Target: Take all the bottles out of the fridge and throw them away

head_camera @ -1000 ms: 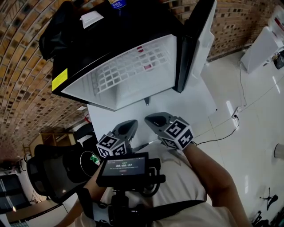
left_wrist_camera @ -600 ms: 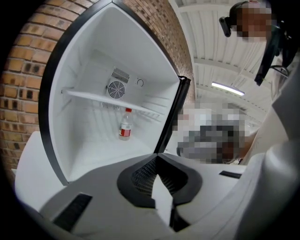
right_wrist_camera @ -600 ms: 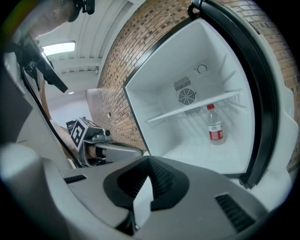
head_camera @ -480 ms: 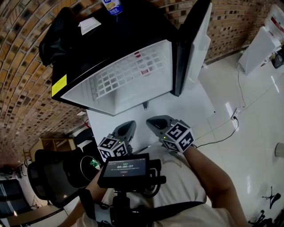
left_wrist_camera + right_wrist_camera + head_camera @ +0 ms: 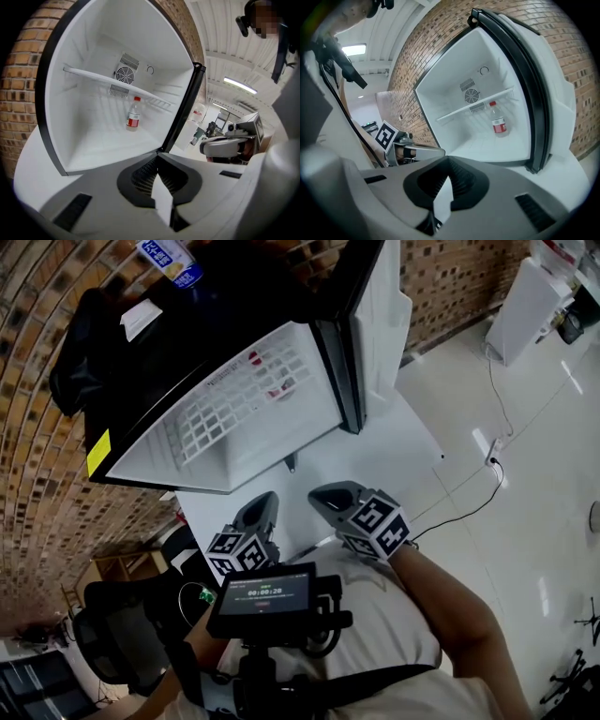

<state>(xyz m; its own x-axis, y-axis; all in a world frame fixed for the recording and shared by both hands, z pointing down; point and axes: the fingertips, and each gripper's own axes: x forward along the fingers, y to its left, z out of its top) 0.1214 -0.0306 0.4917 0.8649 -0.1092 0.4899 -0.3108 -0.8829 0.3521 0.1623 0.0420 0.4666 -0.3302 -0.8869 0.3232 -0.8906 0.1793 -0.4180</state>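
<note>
fridge: we're standing right in front of a small black fridge that sits on a white table. Its door is swung wide open to the right, and the inside is all white.
bottle: there's just one bottle that we can see in there. It's small, made of clear plastic, with a red cap and a red band of label around the middle.
bottle position: it's upright on the fridge floor, under the wire shelf and towards the back wall. The round fan vent is above it and a bit to the left in the left gripper view. Nothing is touching it.
bottle contents: we honestly can't tell how full it is.
left gripper: the left gripper has its jaws pinched together with nothing between them. It's held over the table just short of the fridge opening, well apart from the bottle.
right gripper: same deal for the right gripper, jaws together and empty. It sits just beside the left one, with both tips pointing at the open fridge.
on top of the fridge: there's a blue and white carton at the back edge and a white slip of paper lying flat near it.
surroundings: there's a brick wall behind and to the left of the fridge. A small screen is mounted at chest height below the grippers.
</note>
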